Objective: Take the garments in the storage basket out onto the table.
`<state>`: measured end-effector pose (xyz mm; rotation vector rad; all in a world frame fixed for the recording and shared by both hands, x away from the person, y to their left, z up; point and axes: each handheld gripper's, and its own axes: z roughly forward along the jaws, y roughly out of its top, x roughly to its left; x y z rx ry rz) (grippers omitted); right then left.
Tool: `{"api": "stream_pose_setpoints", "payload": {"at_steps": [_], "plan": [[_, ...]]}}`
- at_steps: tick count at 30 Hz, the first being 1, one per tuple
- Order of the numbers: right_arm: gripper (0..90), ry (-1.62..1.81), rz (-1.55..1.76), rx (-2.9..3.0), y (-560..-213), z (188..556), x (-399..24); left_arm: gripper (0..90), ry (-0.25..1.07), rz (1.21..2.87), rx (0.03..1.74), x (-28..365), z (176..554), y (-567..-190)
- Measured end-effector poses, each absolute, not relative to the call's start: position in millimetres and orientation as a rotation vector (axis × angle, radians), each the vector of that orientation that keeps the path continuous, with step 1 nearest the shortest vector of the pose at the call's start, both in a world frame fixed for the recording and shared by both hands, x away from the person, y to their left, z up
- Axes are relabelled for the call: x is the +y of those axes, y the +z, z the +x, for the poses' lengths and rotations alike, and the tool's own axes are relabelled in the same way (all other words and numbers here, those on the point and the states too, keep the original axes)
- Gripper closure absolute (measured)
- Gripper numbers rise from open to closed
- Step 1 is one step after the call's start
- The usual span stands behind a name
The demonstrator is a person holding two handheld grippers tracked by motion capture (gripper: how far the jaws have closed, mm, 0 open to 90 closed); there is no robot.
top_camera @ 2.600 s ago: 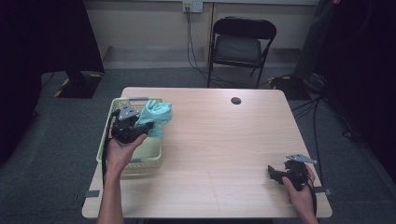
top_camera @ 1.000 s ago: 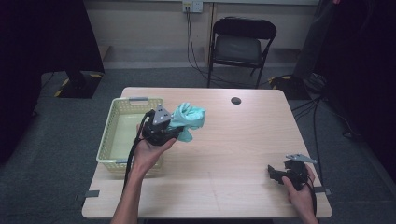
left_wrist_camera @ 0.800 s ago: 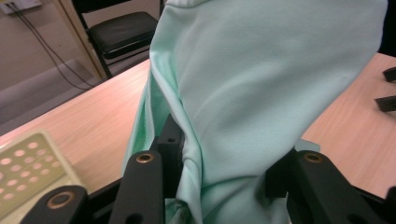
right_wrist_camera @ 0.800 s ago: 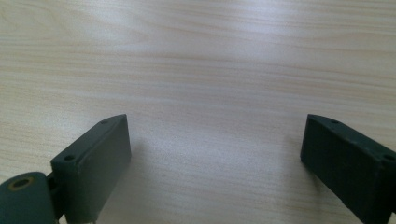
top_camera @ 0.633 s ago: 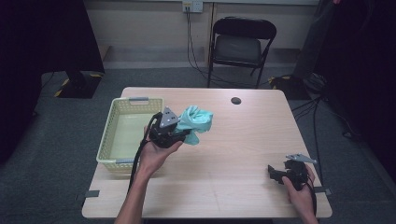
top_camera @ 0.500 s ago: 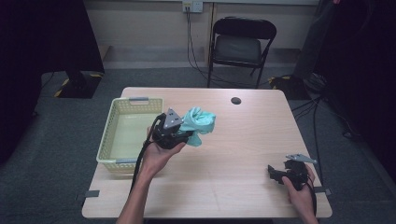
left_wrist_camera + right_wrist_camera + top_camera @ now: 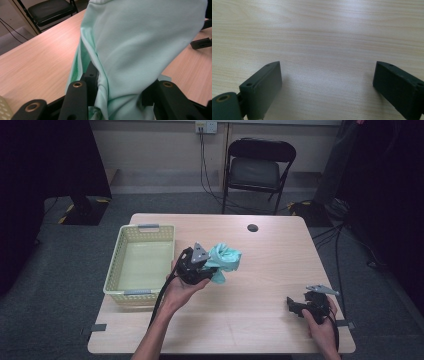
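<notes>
Desk (image 7: 270,270) carried a pale yellow basket (image 7: 117,270) at its left, emptied. Mint cloth (image 7: 223,261) hung bunched above the desk centre, just right of the basket, pinched between the left gripper's (image 7: 117,100) jaws, probably for laying out. Right gripper (image 7: 306,304) rested near the desk's right corner, jaws spread, idle.

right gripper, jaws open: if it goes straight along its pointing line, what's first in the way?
The bare table, most likely. The right gripper looks onto wood grain with nothing between its open jaws; how steeply it points down is unclear.
</notes>
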<state>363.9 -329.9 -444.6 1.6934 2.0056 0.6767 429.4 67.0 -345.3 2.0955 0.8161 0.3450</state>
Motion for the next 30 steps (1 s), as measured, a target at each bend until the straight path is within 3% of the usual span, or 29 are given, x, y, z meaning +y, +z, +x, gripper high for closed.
{"api": "stream_pose_setpoints", "payload": {"at_steps": [30], "plan": [[7.4, 0.677, 1.692, 2.006, -445, 364, -330, 60.8, 0.259, 2.199, 0.771, 28, 424, -379]]}}
